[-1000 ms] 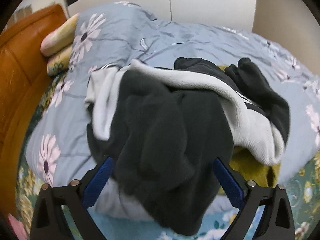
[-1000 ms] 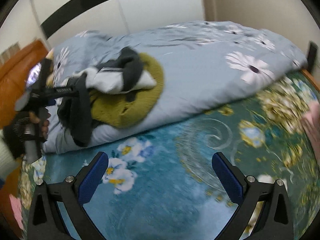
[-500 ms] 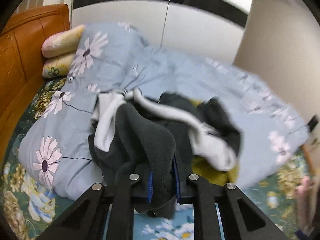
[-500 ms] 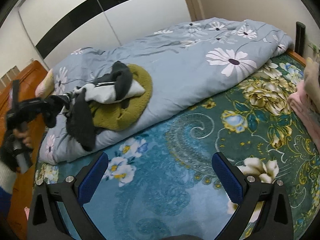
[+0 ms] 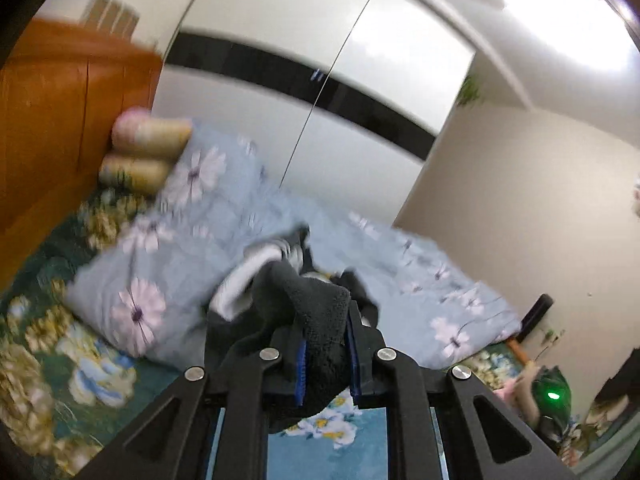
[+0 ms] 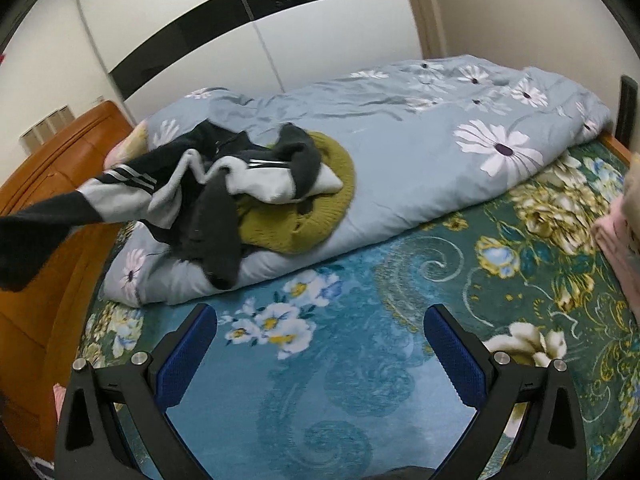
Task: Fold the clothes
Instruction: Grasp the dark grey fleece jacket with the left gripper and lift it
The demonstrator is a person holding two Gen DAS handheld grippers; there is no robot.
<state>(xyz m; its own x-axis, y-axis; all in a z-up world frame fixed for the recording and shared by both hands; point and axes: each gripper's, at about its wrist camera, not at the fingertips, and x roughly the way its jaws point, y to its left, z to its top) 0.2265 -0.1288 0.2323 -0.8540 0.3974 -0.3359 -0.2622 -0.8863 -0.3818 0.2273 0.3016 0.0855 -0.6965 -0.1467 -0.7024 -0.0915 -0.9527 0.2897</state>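
- The bedsheet is teal, flat and printed with white and yellow flowers and swirls.
- The quilt is pale blue with large white daisies, puffy and creased, bunched along the far side of the bed.
- The headboard is smooth orange-brown wood; two rolled pillows sit stacked against it.
- The olive sweater is a coarse knit, lying in a rounded heap on the quilt.
- The dark jacket is fleecy charcoal with a grey-white lining and white stripes; it lies crumpled over the sweater, one sleeve stretched taut toward the left edge of the right wrist view.
- The left gripper is raised, angled slightly downward, its blue pads clamped tight on a thick fold of the jacket's fleece.
- The right gripper tilts down over the bedsheet, jaws spread wide with nothing between them.
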